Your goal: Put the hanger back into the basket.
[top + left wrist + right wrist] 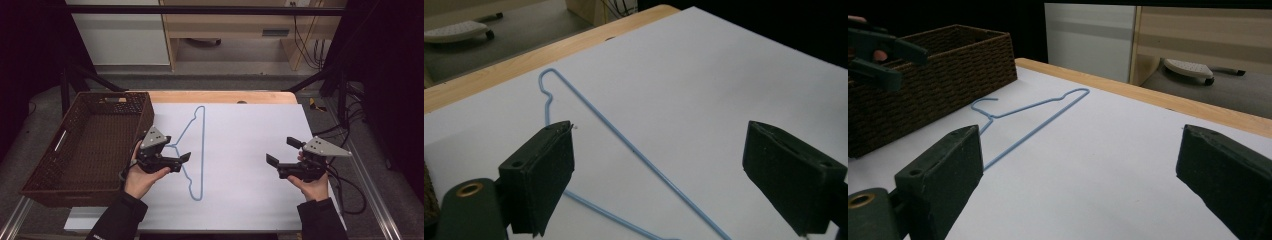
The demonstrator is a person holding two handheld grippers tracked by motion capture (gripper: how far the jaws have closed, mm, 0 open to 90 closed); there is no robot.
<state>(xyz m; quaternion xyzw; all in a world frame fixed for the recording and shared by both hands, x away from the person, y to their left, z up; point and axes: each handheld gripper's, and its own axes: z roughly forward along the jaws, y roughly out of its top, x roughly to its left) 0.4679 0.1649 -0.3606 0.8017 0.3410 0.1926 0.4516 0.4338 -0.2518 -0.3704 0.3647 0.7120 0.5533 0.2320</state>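
Observation:
A light-blue wire hanger [202, 150] lies flat on the white sheet [240, 125], its hook pointing left toward the basket. My left gripper [176, 149] is open over the hanger's neck, one jaw on each side of the wire. In the left gripper view the hanger [624, 142] runs across the sheet between and beyond the wide-apart jaws of that gripper [661, 131]. My right gripper [283, 151] is open over bare sheet to the right, well apart from the hanger. Its own view [1080, 135] looks toward the hanger [1038, 120], with nothing between its jaws.
A brown wicker basket [50, 165] stands at the table's left edge, close to the hanger's hook and beside the left hand; it shows too as the basket [948, 75]. The wooden table edge [220, 96] runs along the back. Cables [350, 190] trail at the right.

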